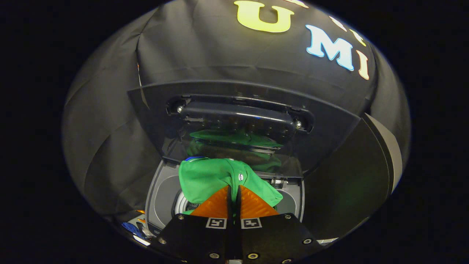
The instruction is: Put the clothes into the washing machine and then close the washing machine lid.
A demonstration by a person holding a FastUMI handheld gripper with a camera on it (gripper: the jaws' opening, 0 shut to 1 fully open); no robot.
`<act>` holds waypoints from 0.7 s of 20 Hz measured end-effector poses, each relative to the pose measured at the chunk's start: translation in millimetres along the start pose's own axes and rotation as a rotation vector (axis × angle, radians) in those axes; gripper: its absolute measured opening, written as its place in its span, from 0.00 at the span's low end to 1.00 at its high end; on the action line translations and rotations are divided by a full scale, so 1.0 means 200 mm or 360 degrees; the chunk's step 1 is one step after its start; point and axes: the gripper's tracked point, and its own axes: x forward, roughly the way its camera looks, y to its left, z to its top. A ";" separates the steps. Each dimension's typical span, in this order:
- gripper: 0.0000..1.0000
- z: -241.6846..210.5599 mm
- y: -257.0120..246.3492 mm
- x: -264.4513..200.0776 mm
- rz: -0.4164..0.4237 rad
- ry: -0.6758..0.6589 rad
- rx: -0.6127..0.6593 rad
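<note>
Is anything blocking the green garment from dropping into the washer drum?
Nothing visible does. The gripper is shut on the green garment, directly over the open drum. The lid stands raised behind it, out of the path.

The garment [216, 178] hangs from the closed jaws over the washing machine [161, 194] opening. The raised lid [242, 110] stands behind it.
</note>
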 end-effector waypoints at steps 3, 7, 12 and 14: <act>0.00 -0.03 0.02 0.08 0.0011 0.0040 -0.0009; 0.00 -0.10 0.03 0.17 0.0027 0.0103 -0.0022; 0.00 -0.16 0.06 0.24 0.0068 0.0177 -0.0031; 0.00 -0.18 0.06 0.25 0.0073 0.0193 -0.0042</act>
